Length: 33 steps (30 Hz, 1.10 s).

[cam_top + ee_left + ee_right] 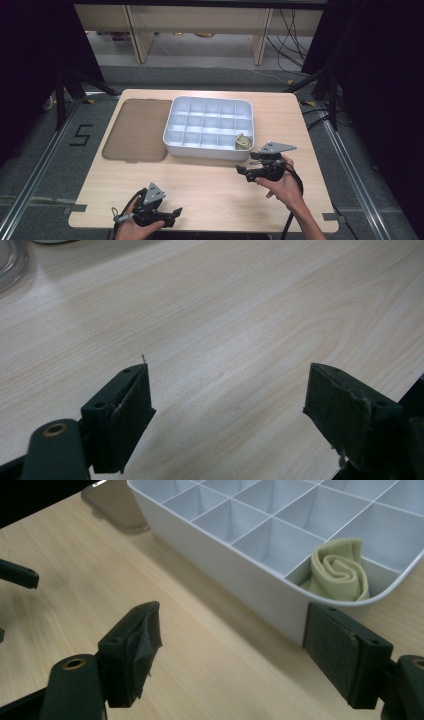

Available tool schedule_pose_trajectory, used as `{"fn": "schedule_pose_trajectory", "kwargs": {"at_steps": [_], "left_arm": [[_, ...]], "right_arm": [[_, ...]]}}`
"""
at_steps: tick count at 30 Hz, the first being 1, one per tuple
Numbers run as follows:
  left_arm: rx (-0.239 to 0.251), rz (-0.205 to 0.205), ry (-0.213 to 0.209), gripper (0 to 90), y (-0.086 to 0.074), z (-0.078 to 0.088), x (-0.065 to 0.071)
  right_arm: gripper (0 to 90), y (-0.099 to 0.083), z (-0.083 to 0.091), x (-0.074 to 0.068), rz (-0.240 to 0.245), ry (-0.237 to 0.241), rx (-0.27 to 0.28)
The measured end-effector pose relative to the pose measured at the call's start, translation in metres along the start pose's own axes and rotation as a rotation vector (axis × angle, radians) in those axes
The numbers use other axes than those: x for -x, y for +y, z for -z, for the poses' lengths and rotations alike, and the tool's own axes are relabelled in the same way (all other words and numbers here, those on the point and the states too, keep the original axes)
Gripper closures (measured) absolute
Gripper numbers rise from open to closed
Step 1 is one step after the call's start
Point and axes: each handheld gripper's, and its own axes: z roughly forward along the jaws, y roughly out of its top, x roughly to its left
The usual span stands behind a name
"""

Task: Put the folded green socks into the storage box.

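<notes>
Pale wood-grain tabletop [210,185]; white plastic compartment tray [172,140]; pale yellow-green rolled cloth [337,570]; translucent brownish-grey flat lid [135,130]; both black grippers, left gripper [227,410] and right gripper [232,650].

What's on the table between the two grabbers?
Nothing: in the high view, just bare wooden table lies between the left gripper and the right gripper. The white tray sits farther back.

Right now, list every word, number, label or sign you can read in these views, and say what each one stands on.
"5": a large black numeral marked on the grey floor, left of the table, seen in the high view.
No other text can be read: the white divided box, the brown lid and both grippers carry no legible marking.
</notes>
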Motion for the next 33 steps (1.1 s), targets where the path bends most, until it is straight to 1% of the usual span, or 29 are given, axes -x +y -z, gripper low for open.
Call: {"fn": "schedule_pose_trajectory", "kwargs": {"at_steps": [1, 2, 3, 4, 5, 6, 7, 8, 10, 11, 12, 13, 14, 15, 16, 17, 19, 20, 21, 22, 23, 24, 25, 27, 29, 30, 31, 32, 33], "left_arm": [[0.001, -0.001, 0.0, 18.2, 0.0, 0.0, 0.0], [0.003, -0.001, -0.002, 18.1, 0.0, 0.0, 0.0], [0.003, -0.002, -0.001, 18.1, 0.0, 0.0, -0.001], [-0.001, 0.0, -0.001, 18.2, 0.0, 0.0, 0.0], [-0.003, -0.001, -0.001, 18.1, 0.0, 0.0, 0.0], [0.0, -0.001, 0.0, 18.2, 0.0, 0.0, 0.0], [-0.004, -0.013, 0.001, 18.1, 0.0, 0.0, -0.001], [-0.02, -0.028, 0.002, 18.1, 0.0, 0.001, -0.002], [-0.017, -0.024, 0.002, 18.2, 0.0, 0.001, -0.002], [-0.001, -0.002, 0.0, 18.2, 0.0, 0.0, 0.0], [0.003, 0.006, 0.0, 18.2, 0.0, -0.001, 0.0], [0.0, 0.017, -0.001, 18.1, -0.001, -0.001, 0.0], [0.0, 0.015, -0.002, 18.2, 0.0, -0.001, 0.0], [0.009, 0.025, -0.004, 18.2, -0.001, -0.001, 0.001], [0.007, 0.019, 0.0, 18.2, 0.0, -0.001, 0.001], [0.001, 0.007, 0.001, 18.1, 0.0, 0.0, 0.0], [-0.008, -0.014, 0.002, 18.1, 0.0, 0.0, -0.001], [-0.019, -0.023, 0.002, 18.1, 0.0, 0.001, -0.001], [-0.017, -0.016, 0.001, 18.2, 0.0, 0.0, -0.001], [-0.018, -0.014, 0.001, 18.1, -0.001, 0.0, -0.001], [-0.016, -0.012, 0.001, 18.2, 0.0, 0.0, -0.001], [-0.01, 0.001, 0.0, 18.1, 0.0, 0.0, 0.0], [0.011, 0.024, -0.001, 18.1, 0.0, -0.001, 0.002], [-0.022, -0.017, 0.002, 18.2, 0.0, 0.001, -0.001], [-0.02, -0.021, 0.002, 18.1, 0.0, 0.001, -0.001], [0.012, 0.011, -0.001, 18.1, 0.0, -0.001, 0.002], [0.01, 0.008, -0.001, 18.2, 0.0, -0.001, 0.002], [0.01, 0.008, -0.001, 18.2, 0.0, -0.001, 0.002], [0.011, 0.009, 0.0, 18.1, 0.0, -0.001, 0.002]], "right_arm": [[23.9, -0.002, 0.001, -0.001, 0.003, -0.019, -0.004], [23.8, -0.004, 0.003, -0.003, -0.022, -0.007, -0.018], [23.8, -0.006, 0.002, -0.001, 0.006, 0.005, 0.002], [23.6, -0.008, 0.004, -0.002, -0.002, -0.011, -0.006], [23.5, -0.01, 0.003, -0.001, 0.007, -0.001, 0.008], [23.5, -0.012, 0.004, -0.001, 0.001, 0.004, 0.003], [23.3, -0.013, 0.005, -0.004, -0.027, 0.01, -0.001], [23.2, -0.015, 0.006, -0.003, -0.014, 0.006, 0.002], [22.8, -0.018, 0.007, -0.004, -0.013, -0.007, 0.005], [22.8, -0.02, 0.007, -0.003, -0.007, -0.004, 0.006], [22.7, -0.022, 0.007, -0.005, -0.02, -0.008, 0.001], [22.6, -0.024, 0.006, -0.005, -0.014, -0.002, 0.008], [22.5, -0.027, 0.005, -0.004, 0.0, 0.011, 0.005], [22.3, -0.029, 0.005, -0.008, -0.026, 0.009, -0.009], [21.9, -0.031, 0.004, -0.006, 0.006, 0.003, -0.006], [21.5, -0.032, 0.004, -0.009, -0.011, -0.001, -0.011], [21.3, -0.035, 0.003, -0.009, 0.007, 0.0, -0.018], [21.1, -0.037, 0.003, -0.01, 0.002, -0.003, -0.027], [20.9, -0.039, 0.003, -0.012, -0.021, 0.007, -0.036], [20.7, -0.04, 0.002, -0.012, -0.001, 0.004, -0.031], [20.5, -0.041, 0.002, -0.013, -0.002, 0.009, -0.036], [20.3, -0.043, 0.002, -0.013, -0.001, 0.003, -0.03], [20.0, -0.044, 0.002, -0.013, 0.009, 0.004, -0.036], [19.7, -0.046, 0.002, -0.014, 0.007, 0.013, -0.036], [19.7, -0.048, 0.003, -0.015, 0.007, 0.01, -0.04], [19.6, -0.049, 0.003, -0.015, 0.015, 0.024, -0.037], [19.6, -0.051, 0.002, -0.018, -0.008, 0.032, -0.042], [19.6, -0.052, 0.004, -0.018, -0.004, 0.015, -0.049], [19.6, -0.053, 0.003, -0.017, 0.007, 0.028, -0.04]]}}
